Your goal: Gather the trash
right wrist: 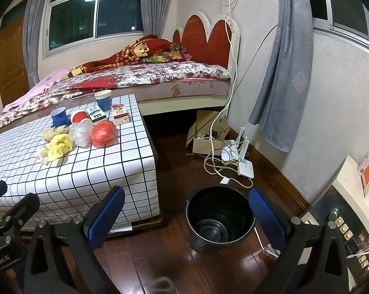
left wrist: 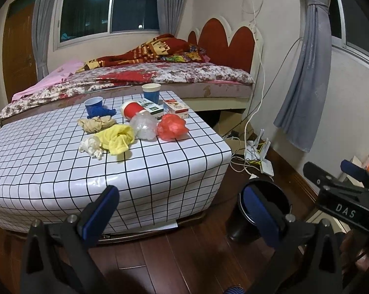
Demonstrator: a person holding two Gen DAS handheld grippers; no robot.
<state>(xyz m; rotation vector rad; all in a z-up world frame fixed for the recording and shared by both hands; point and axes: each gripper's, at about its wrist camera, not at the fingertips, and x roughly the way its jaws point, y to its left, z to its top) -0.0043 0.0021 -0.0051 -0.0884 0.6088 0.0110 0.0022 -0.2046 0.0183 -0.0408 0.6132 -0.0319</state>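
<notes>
Both grippers are held low and level near the floor, pointing toward the bed. The left gripper (left wrist: 180, 210) has its jaws spread wide and released, nothing between them; its left blue pad sits in front of the counter's (left wrist: 160, 186) draped near edge, its right pad in front of the black bucket (left wrist: 265, 196). The right gripper (right wrist: 187, 213) is likewise released and empty — the bucket (right wrist: 218, 218) stands on the wooden floor directly ahead, framed between its two pads, open top showing an empty bottom.

The trash lies well ahead of both sets of jaws, up and to the left, on the grid-patterned counter: a red plastic wad (left wrist: 172, 126), a clear plastic wad (left wrist: 145, 125) touching it, a yellow cloth (left wrist: 117, 138), a white crumpled tissue (left wrist: 91, 147), a tan crumpled paper (left wrist: 96, 123), a tipped blue cup (left wrist: 93, 105) on a blue rag, a tipped red cup (left wrist: 133, 109), an upright blue cup (left wrist: 151, 93) and two small boxes (left wrist: 176, 107).

In the left wrist view the right gripper shows at the far right, beside the bucket.
</notes>
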